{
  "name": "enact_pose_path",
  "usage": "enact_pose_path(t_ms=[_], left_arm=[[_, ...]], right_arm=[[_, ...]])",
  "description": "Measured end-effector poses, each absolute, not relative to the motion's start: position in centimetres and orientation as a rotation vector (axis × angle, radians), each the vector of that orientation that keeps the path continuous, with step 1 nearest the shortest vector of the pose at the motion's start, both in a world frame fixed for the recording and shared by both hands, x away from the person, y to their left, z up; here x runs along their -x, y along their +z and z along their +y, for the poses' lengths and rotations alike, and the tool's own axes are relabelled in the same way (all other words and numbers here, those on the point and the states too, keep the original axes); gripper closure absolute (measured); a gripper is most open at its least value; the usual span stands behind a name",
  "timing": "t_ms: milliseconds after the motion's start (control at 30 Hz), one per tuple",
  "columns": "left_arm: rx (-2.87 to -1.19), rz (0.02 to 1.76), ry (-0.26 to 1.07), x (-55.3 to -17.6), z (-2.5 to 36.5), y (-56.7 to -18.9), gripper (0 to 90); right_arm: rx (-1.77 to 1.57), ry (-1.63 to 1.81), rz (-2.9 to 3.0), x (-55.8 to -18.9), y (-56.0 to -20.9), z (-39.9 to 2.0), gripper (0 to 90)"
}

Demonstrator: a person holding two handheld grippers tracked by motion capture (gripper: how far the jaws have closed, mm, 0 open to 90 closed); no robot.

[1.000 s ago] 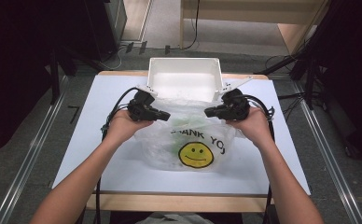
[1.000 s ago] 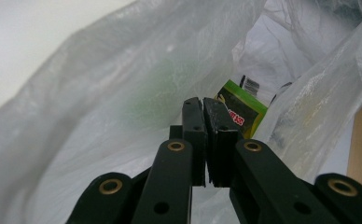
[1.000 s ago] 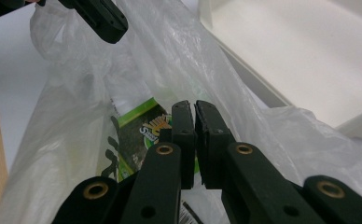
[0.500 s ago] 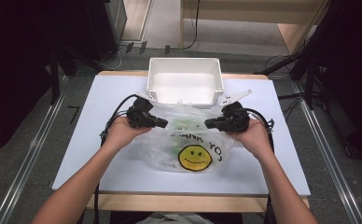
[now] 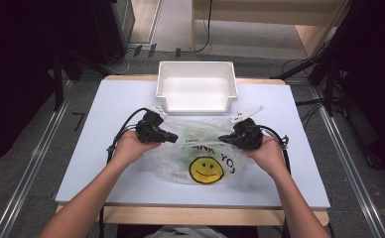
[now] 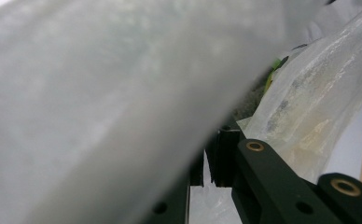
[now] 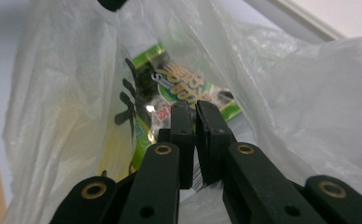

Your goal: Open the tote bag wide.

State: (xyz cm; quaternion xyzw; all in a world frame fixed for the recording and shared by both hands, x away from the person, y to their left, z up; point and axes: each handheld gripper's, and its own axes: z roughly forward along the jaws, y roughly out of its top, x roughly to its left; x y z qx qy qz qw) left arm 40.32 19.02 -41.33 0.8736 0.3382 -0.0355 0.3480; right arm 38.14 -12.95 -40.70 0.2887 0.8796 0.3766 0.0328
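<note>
While the plastic bag (image 5: 200, 153) with the yellow smiley lies on the white table (image 5: 81, 148) just in front of the white bin (image 5: 197, 91), the left gripper (image 5: 173, 137) pinches its left edge with jaws closed on the film. The right gripper (image 5: 224, 139) clamps the bag's right edge likewise, jaws nearly together. Inside the bag a green snack packet (image 7: 188, 93) shows through.

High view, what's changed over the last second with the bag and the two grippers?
Both grippers, left and right, came down toward the table and nearer the person, lowering the plastic bag clear of the white bin. Both stay shut on the bag; the bin has not moved.
</note>
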Motion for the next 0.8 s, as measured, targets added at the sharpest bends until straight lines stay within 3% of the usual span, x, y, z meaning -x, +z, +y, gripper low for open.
enact_pose_path(t_ms=[800], left_arm=[[-2.264, 0.965, -0.104, -40.5, 19.3, -45.2, 87.2]], right_arm=[[-1.054, 1.043, 2.632, -39.4, -45.1, -13.3, 90.0]])
